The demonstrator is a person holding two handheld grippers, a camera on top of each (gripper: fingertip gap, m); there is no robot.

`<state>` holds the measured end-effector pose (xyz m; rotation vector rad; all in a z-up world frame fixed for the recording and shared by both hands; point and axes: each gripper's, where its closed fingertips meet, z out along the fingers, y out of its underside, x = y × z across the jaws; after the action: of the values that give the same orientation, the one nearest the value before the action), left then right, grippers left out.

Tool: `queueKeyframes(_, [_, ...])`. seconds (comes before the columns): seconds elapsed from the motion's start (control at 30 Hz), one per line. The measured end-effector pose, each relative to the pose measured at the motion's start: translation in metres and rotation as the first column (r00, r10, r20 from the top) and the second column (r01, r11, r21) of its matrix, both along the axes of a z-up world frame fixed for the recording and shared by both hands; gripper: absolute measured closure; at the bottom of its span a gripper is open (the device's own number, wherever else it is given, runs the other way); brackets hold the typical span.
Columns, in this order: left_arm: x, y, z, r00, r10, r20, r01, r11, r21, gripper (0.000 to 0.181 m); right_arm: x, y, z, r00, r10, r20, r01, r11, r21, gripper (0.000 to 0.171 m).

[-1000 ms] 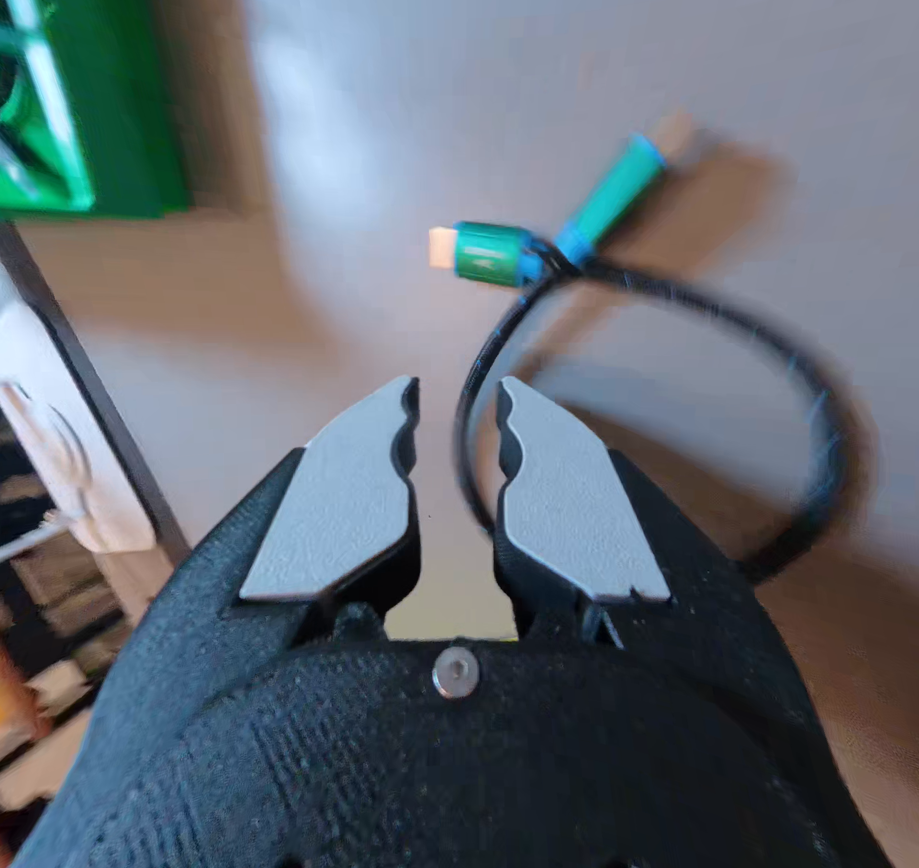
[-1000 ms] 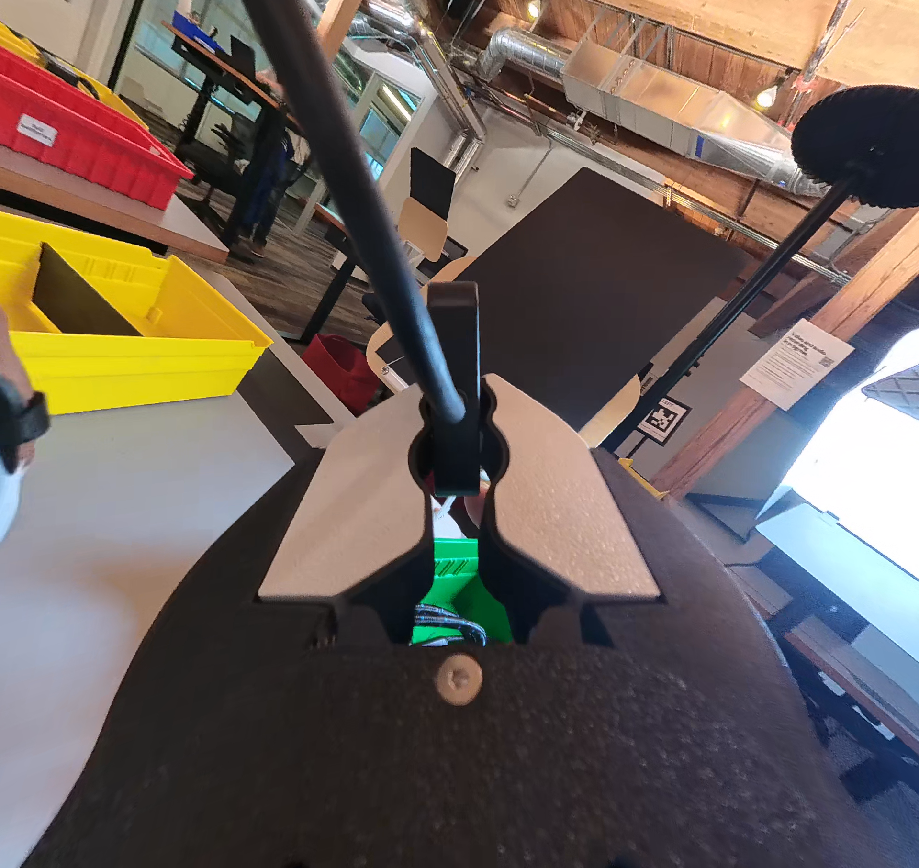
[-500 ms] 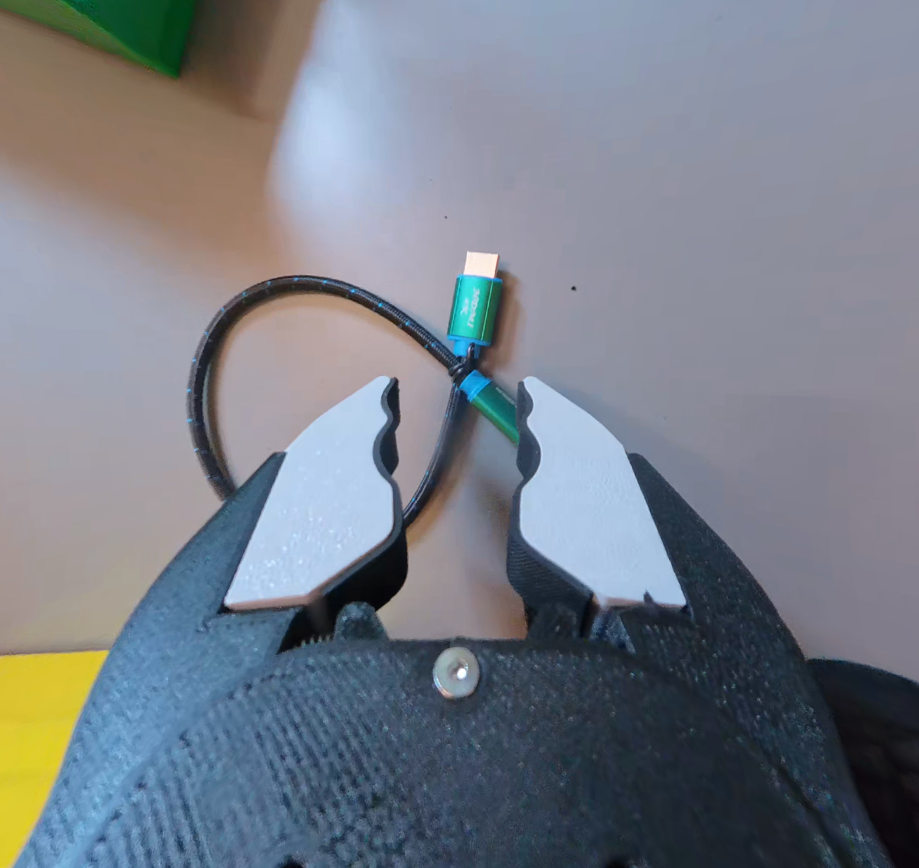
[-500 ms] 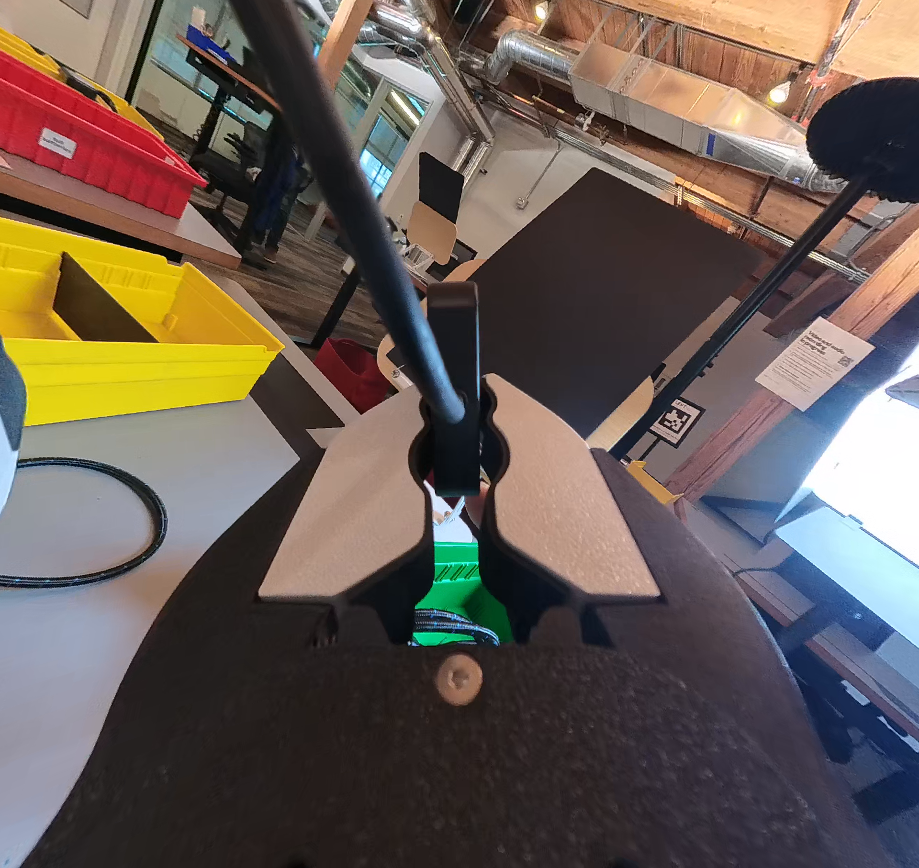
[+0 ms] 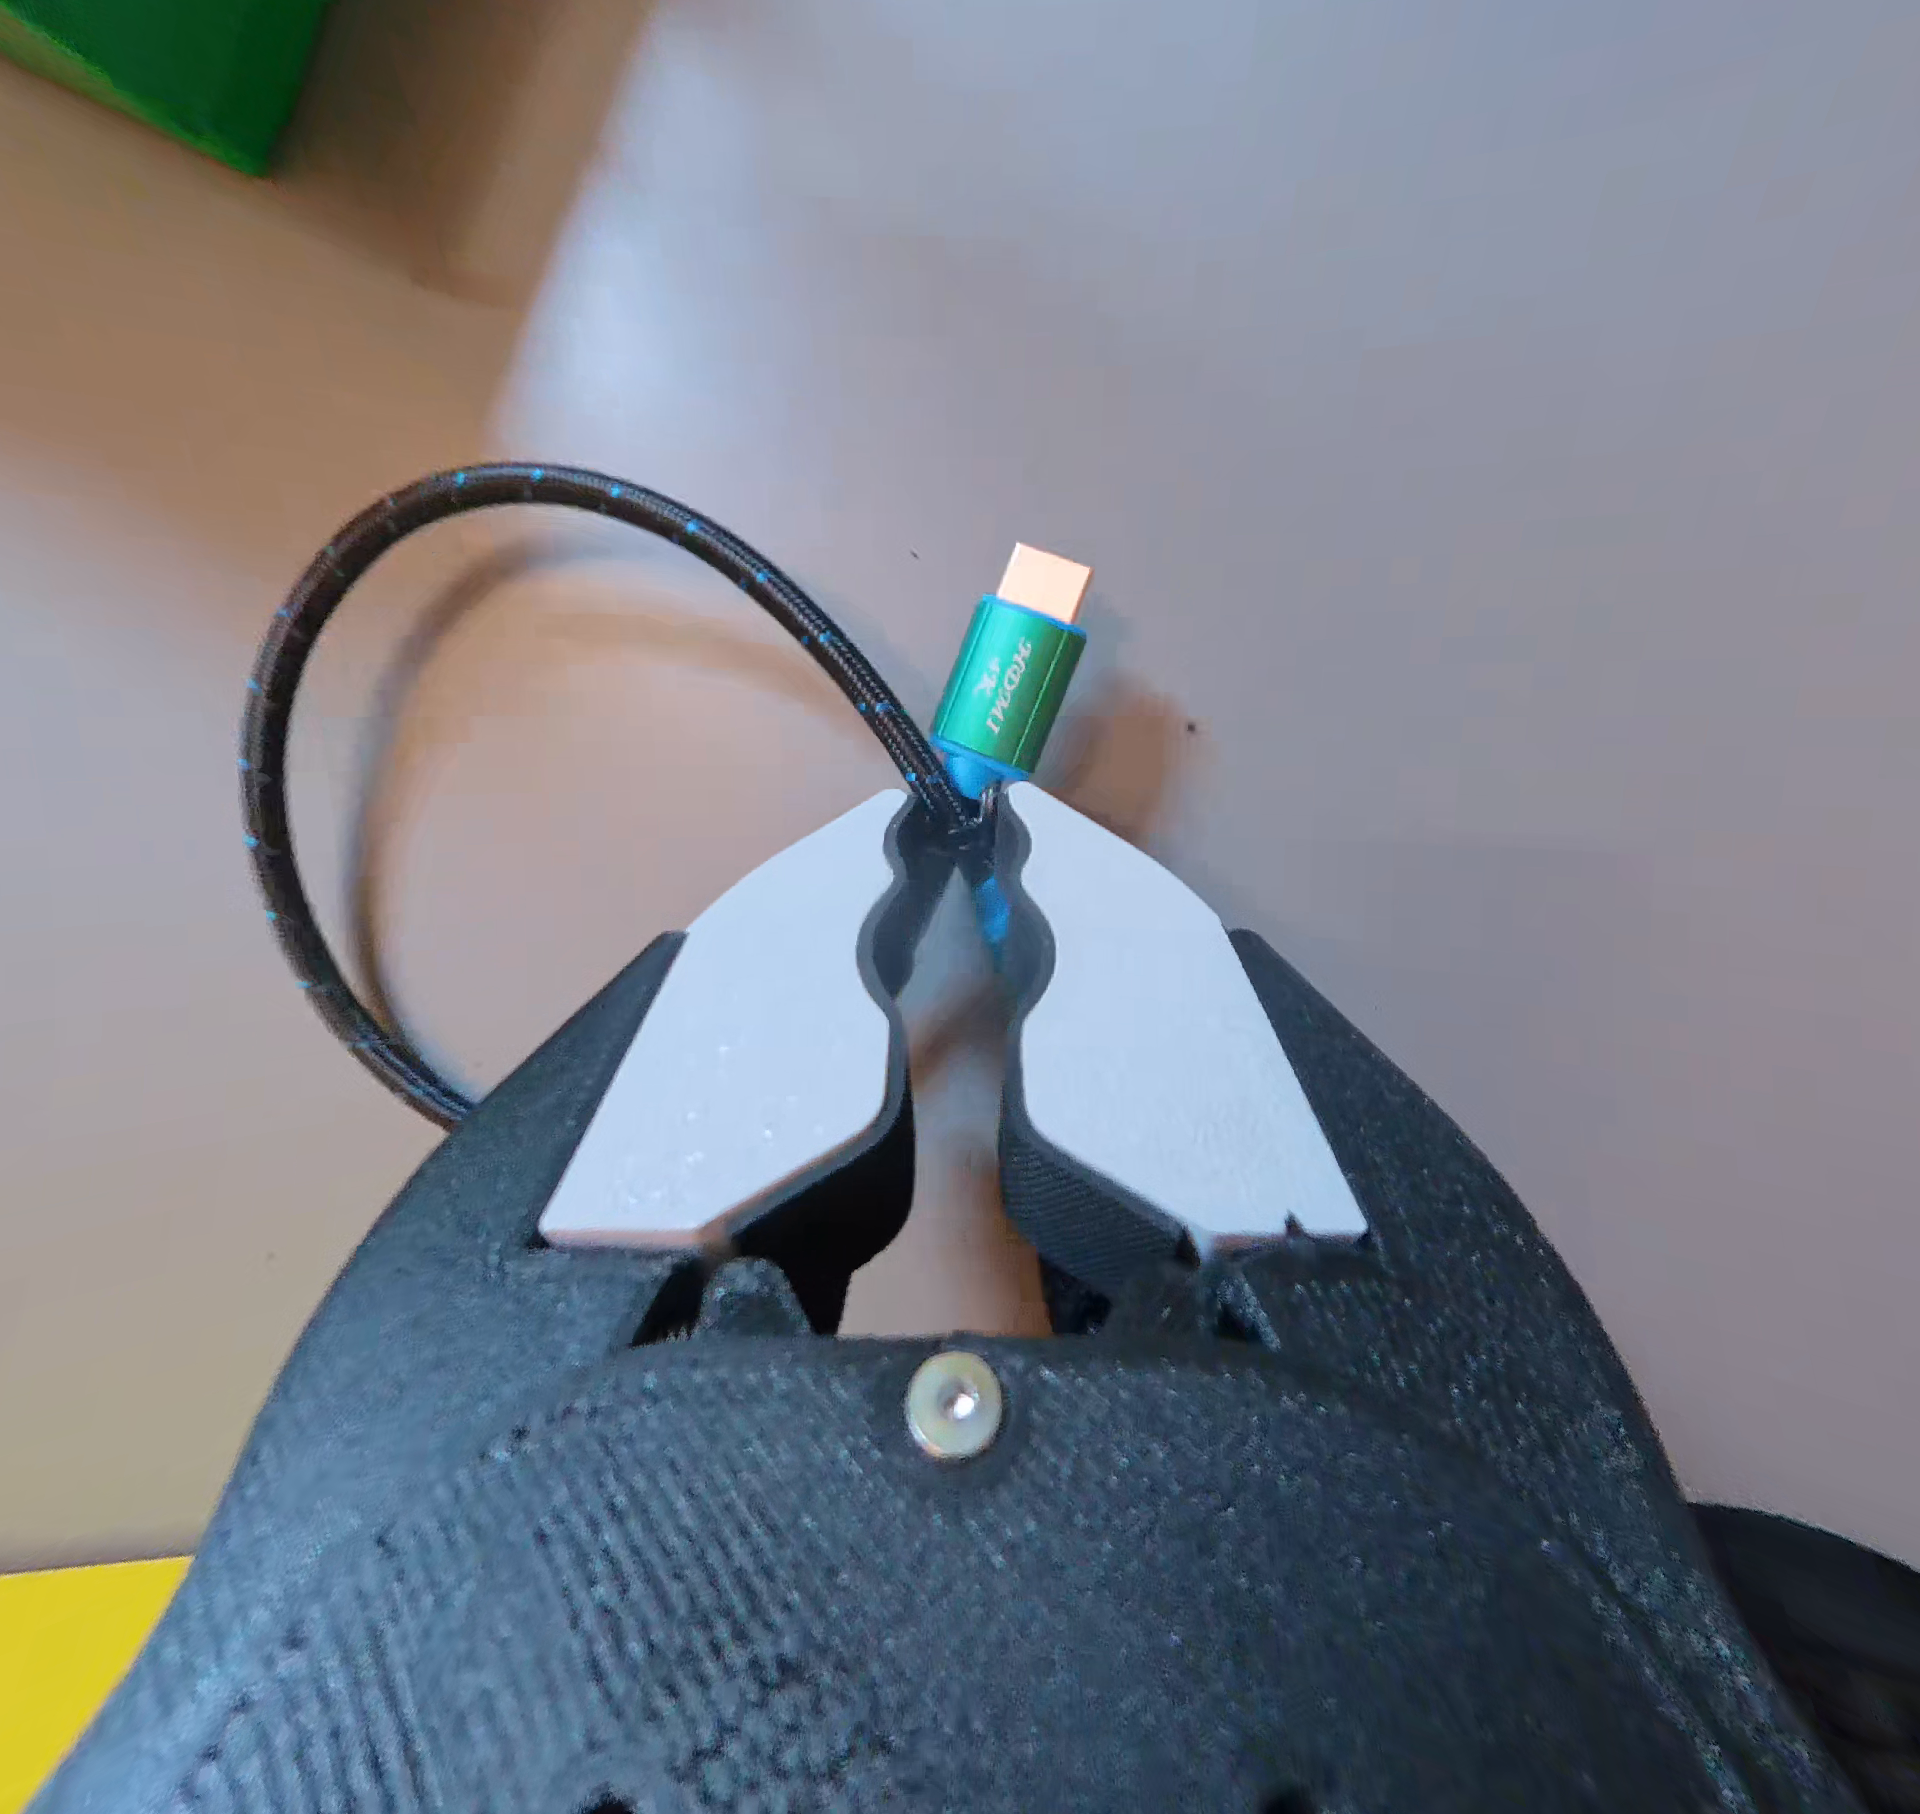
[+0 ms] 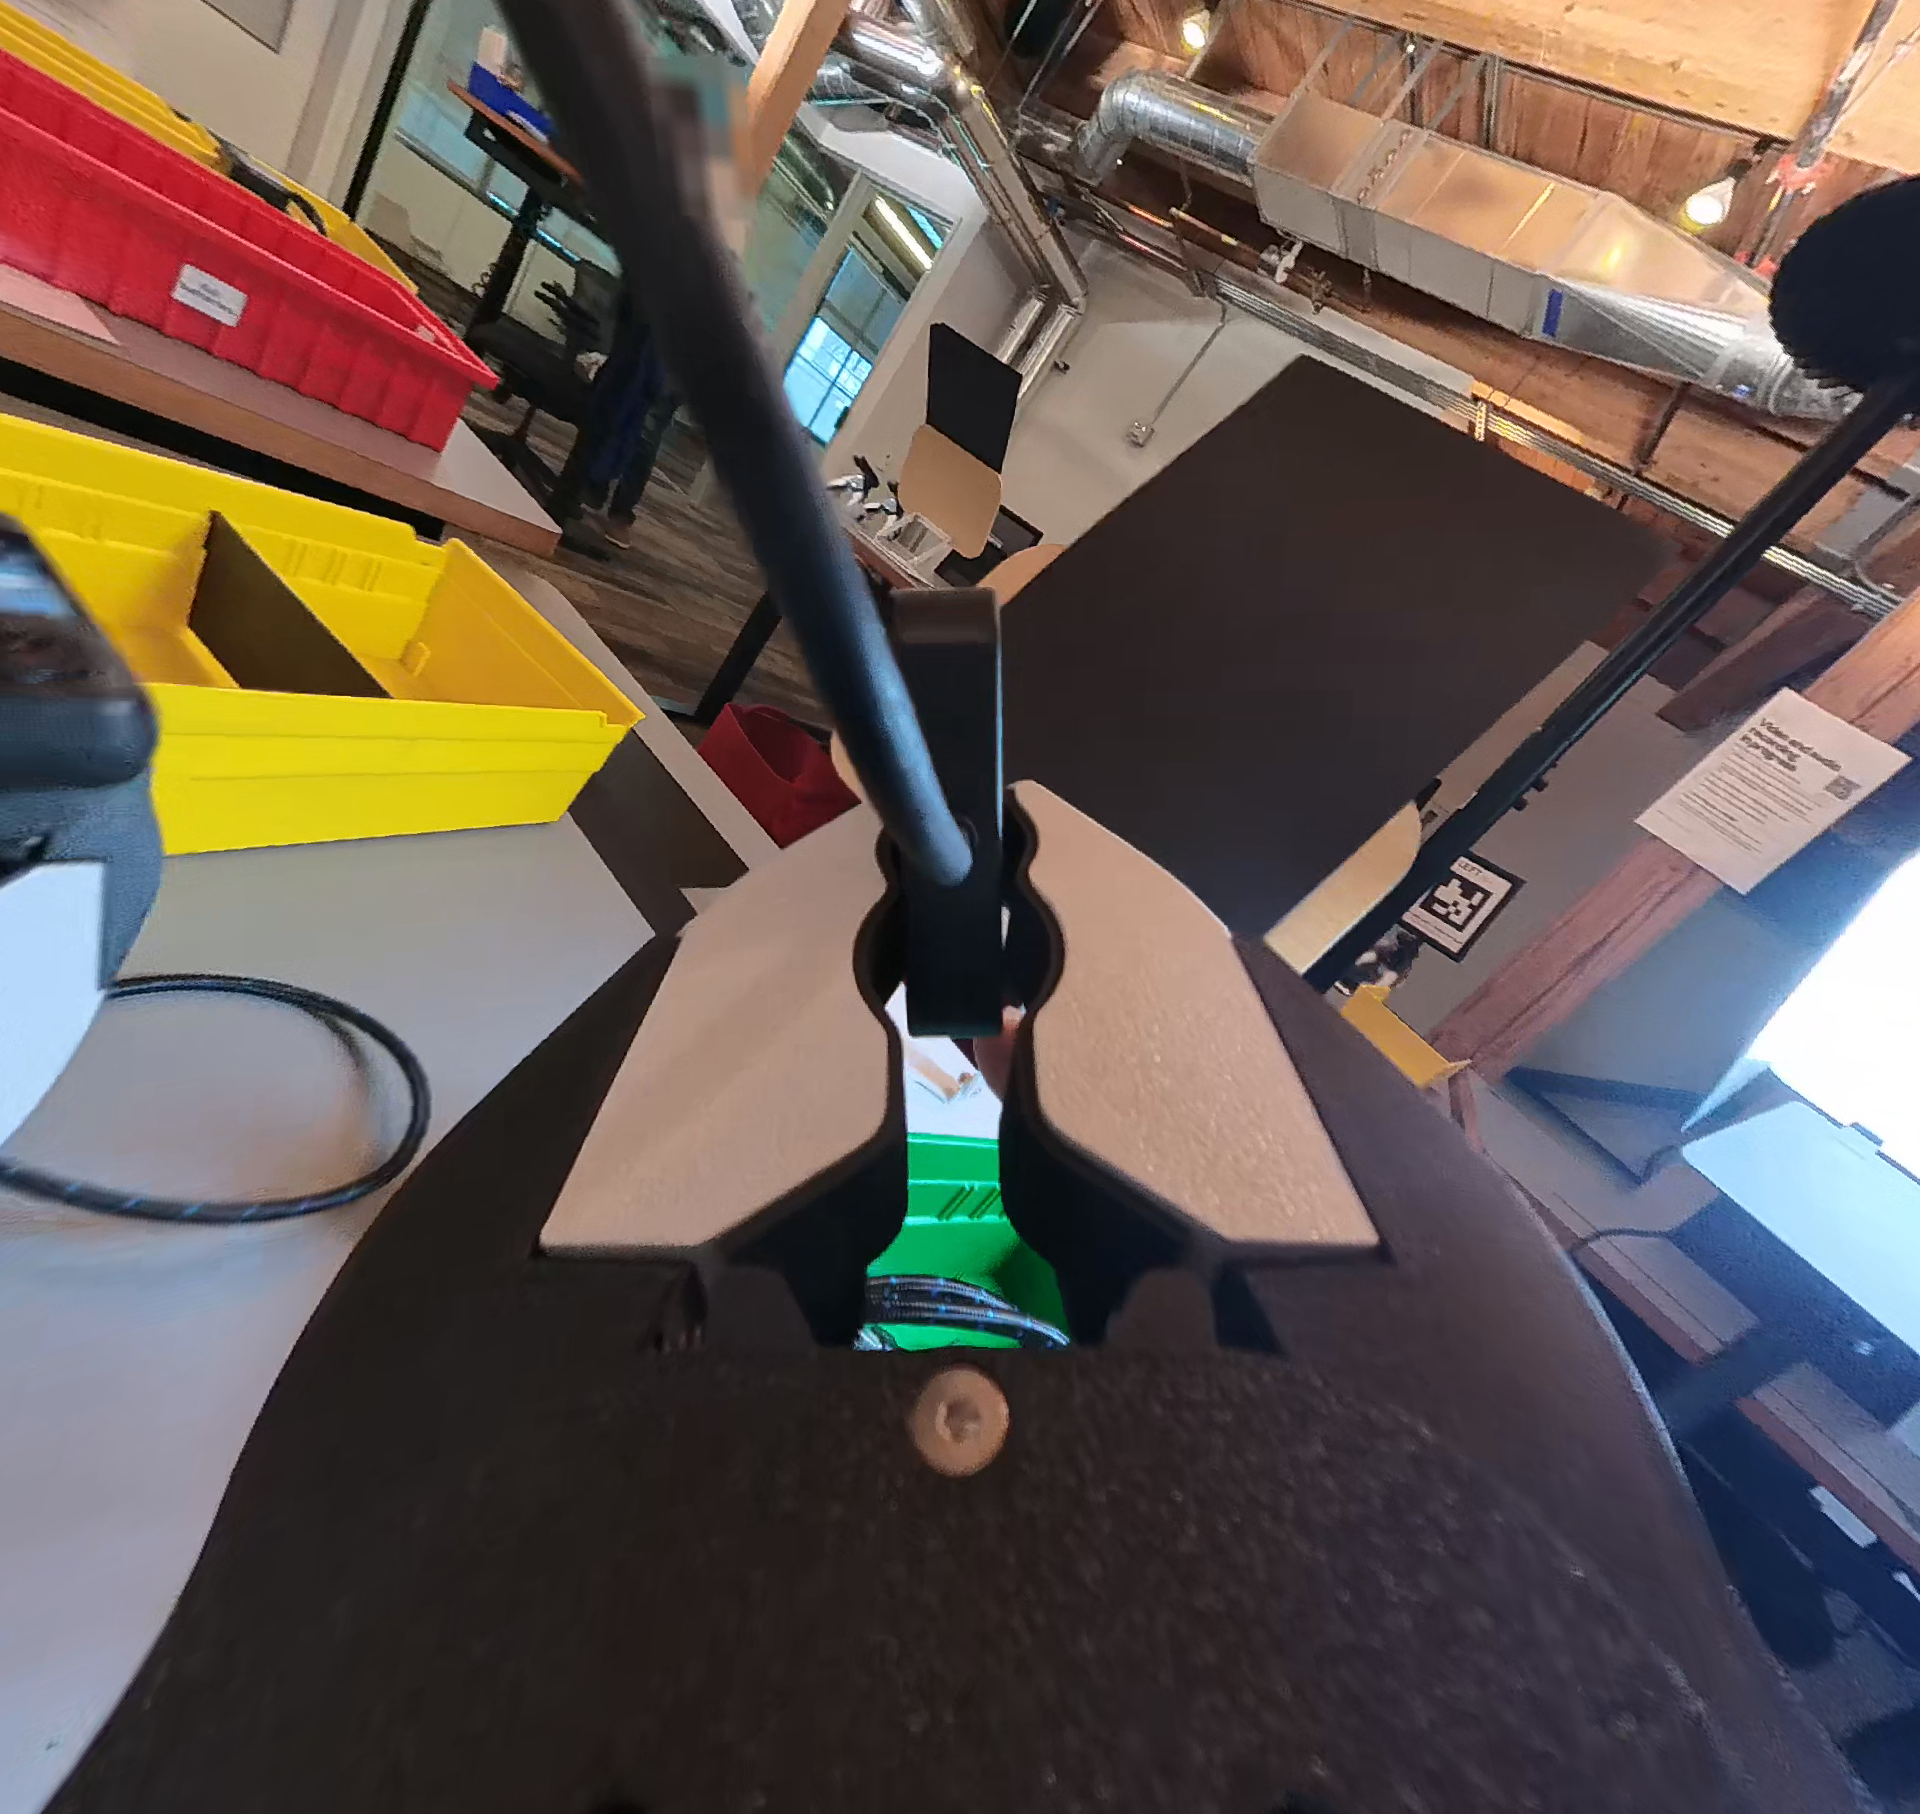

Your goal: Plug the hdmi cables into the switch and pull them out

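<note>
In the left wrist view a black braided HDMI cable (image 5: 312,777) loops to the left over the grey table. Its green connector (image 5: 1008,694) with a copper plug points up just past my fingertips. My left gripper (image 5: 961,808) is shut on the cable where it crosses itself behind that connector. A blue-green piece of the other end shows between the fingers. My right gripper (image 6: 951,829) is shut on a flat black switch (image 6: 951,725), seen edge-on, held up in the air. A thick black cable (image 6: 727,310) runs from it up to the left.
A yellow bin (image 6: 364,704) and a red bin (image 6: 208,247) stand at the left. A green bin (image 6: 956,1234) holding cables lies under my right gripper; it also shows in the left wrist view (image 5: 156,19). The left gripper's body (image 6: 62,777) is at the left edge. Tip to tip, the grippers are about 30 centimeters apart.
My left gripper has closed on the cable's crossing point; it was open around it half a second ago. The right gripper still holds the switch and has barely moved.
</note>
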<state>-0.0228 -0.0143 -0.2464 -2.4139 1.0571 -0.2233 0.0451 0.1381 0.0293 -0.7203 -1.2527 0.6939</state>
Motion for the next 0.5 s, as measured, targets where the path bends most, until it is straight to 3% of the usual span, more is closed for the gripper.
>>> queueKeyframes(0.03, [-0.001,0.004,0.009,1.000,0.015,0.017,-0.016,1.000,0.027,0.169,-0.001,-0.004,-0.001,1.000,0.012,0.005,-0.012,1.000,0.010,0.157])
queueKeyframes(0.17, [-0.017,0.022,0.063,0.996,0.079,0.051,-0.086,0.984,0.153,0.169,-0.007,-0.019,-0.008,0.996,0.076,0.042,-0.078,0.996,0.050,0.157])
queueKeyframes(0.3, [-0.028,0.038,0.123,0.987,0.125,0.096,-0.146,0.958,0.248,0.169,-0.017,-0.037,-0.036,0.971,0.155,0.181,-0.173,0.981,0.088,0.157])
queueKeyframes(0.4, [-0.032,0.047,0.144,0.980,0.147,0.132,-0.179,0.943,0.279,0.169,-0.028,-0.041,-0.064,0.951,0.114,0.288,-0.174,0.966,0.192,0.157])
queueKeyframes(0.5, [-0.032,0.051,0.145,0.975,0.142,0.172,-0.189,0.936,0.297,0.169,-0.041,-0.048,-0.089,0.936,0.077,0.344,-0.185,0.937,0.295,0.157])
